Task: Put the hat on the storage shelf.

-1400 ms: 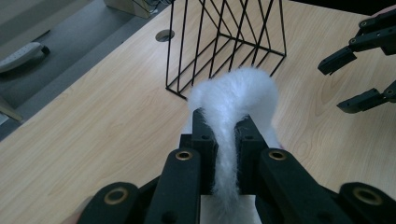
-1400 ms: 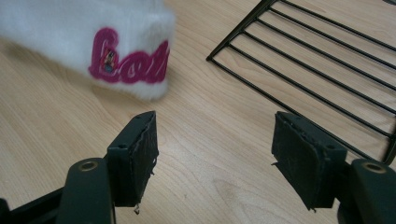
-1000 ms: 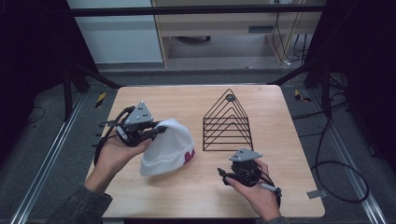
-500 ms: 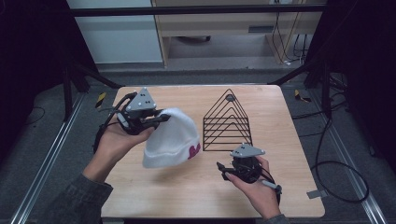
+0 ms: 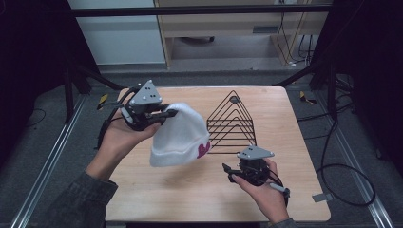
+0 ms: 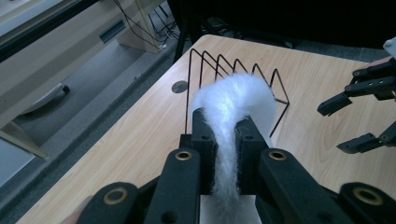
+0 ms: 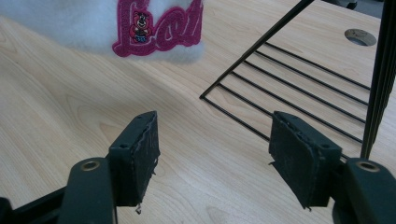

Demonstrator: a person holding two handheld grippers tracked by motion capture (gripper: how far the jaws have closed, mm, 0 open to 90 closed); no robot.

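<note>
A white fluffy beanie [image 5: 178, 137] with a pink embroidered patch [image 7: 159, 29] hangs just above the wooden table [image 5: 190, 194], left of centre. My left gripper [image 5: 168, 115] is shut on the beanie's top edge, and the fabric is pinched between the jaws in the left gripper view [image 6: 227, 123]. My right gripper [image 5: 227, 172] stands open low over the table's front right, nothing between its pads [image 7: 137, 154]. The beanie's lower edge [image 7: 70, 23] hangs a short way ahead of it.
A black wire rack [image 5: 233, 124] with triangular dividers stands on the table behind the right gripper and right of the beanie; its base wires [image 7: 299, 70] lie close to the right jaw. A round hole [image 6: 180, 86] sits in the tabletop by the rack.
The left hand has risen with the beanie, lifting it off the table so that it now hangs from the jaws. The right hand has stayed about where it was.
</note>
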